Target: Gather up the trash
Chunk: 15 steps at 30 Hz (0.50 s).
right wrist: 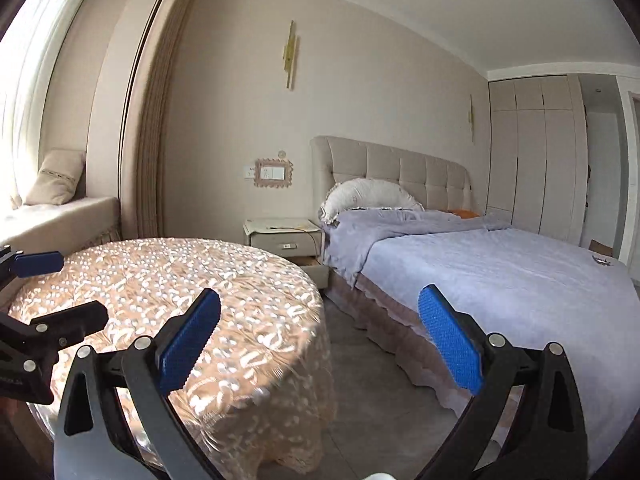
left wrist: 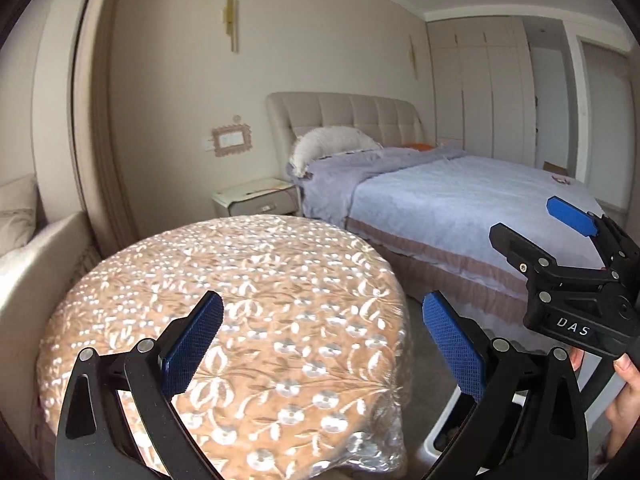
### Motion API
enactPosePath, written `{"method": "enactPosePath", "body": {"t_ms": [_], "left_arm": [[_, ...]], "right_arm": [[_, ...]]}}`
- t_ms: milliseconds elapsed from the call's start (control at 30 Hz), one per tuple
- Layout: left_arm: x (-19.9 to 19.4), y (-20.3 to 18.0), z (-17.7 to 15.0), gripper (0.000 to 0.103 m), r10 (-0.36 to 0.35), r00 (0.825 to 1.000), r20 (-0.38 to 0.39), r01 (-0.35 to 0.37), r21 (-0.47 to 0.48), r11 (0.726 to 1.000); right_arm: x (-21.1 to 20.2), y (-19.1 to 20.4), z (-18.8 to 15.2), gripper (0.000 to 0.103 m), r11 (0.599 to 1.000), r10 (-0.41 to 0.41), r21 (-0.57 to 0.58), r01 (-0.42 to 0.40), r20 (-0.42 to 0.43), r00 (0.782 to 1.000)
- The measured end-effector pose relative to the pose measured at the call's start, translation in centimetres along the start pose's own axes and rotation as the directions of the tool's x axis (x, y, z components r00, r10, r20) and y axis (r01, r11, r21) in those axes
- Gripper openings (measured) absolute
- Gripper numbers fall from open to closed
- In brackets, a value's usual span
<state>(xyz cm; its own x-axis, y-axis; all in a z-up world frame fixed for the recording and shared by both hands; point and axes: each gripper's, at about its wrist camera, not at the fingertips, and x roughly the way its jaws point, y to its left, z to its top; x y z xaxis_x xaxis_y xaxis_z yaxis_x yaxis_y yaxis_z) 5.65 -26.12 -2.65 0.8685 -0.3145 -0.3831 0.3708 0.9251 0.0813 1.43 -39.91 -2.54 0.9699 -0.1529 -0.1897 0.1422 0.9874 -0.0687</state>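
My left gripper (left wrist: pixel 322 334) is open and empty, held above the round table (left wrist: pixel 224 280) with its floral lace cloth. My right gripper (right wrist: pixel 320 336) is open and empty, over the floor between the table (right wrist: pixel 168 280) and the bed (right wrist: pixel 500 280). The right gripper also shows in the left wrist view (left wrist: pixel 540 226), and the left gripper shows at the left edge of the right wrist view (right wrist: pixel 48 288). A white bin's rim (left wrist: pixel 442 424) peeks out below the left gripper's right finger. A small dark scrap (right wrist: pixel 602 260) lies on the far bed corner; it also shows in the left wrist view (left wrist: pixel 560 179).
A nightstand (right wrist: pixel 284 236) with an open lower drawer stands between table and bed. A window seat (right wrist: pixel 52 220) with a cushion is on the left. Wardrobes (right wrist: pixel 536 160) line the far wall. Grey floor (right wrist: pixel 372 392) runs between table and bed.
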Motion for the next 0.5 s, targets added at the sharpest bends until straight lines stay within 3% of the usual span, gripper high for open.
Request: {"method": "enactPosePath", "body": {"t_ms": [200, 500], "left_arm": [[-2.6, 6.3, 1.0, 0.098, 0.116, 0.992, 0.041, -0.112, -0.097, 0.989], [-5.4, 11.6, 1.5, 0.098, 0.238, 0.971, 0.034, -0.234, -0.104, 0.967]], "right_arm": [[1.0, 5.6, 2.2, 0.099, 0.995, 0.094, -0.025, -0.093, 0.032, 0.995], [1.2, 13.5, 5.5, 0.099, 0.984, 0.176, -0.038, -0.175, 0.044, 0.983]]}}
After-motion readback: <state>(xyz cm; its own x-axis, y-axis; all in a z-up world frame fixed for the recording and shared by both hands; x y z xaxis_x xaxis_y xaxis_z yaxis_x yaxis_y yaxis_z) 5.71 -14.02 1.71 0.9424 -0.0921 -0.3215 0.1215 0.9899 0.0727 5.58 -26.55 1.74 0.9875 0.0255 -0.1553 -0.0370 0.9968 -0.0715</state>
